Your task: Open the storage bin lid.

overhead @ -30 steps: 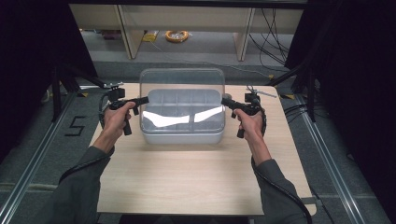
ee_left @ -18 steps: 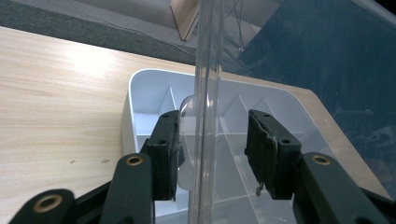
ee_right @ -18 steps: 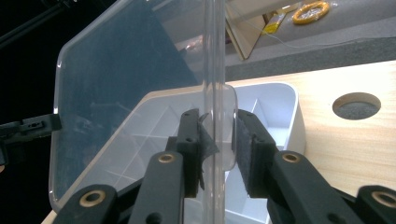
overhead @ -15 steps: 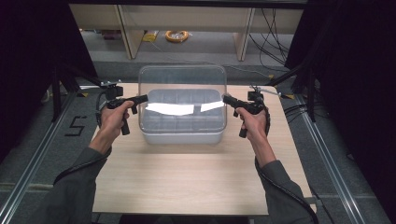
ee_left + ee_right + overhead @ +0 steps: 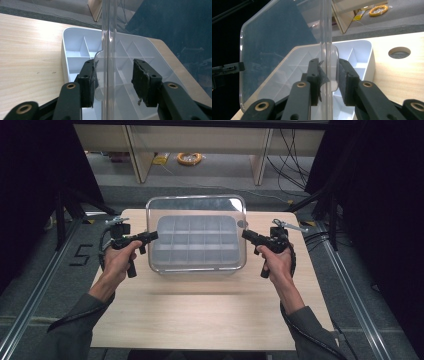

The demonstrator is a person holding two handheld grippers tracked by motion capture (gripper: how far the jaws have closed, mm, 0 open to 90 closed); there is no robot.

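Now the clear lid (image 5: 196,215) stands raised over the white tray (image 5: 195,247), left hand-held gripper (image 5: 150,236) released around its edge, right hand-held gripper (image 5: 246,234) straddling its tab, grip unclear.

a light wooden table with rounded corners (image 5: 200,315) stands on a grey floor (image 5: 60,270). a white plastic compartment tray with a grid of dividers (image 5: 195,242) lies flat on it, toward the far edge. a round hole (image 5: 399,52) pierces the tabletop beside the tray.
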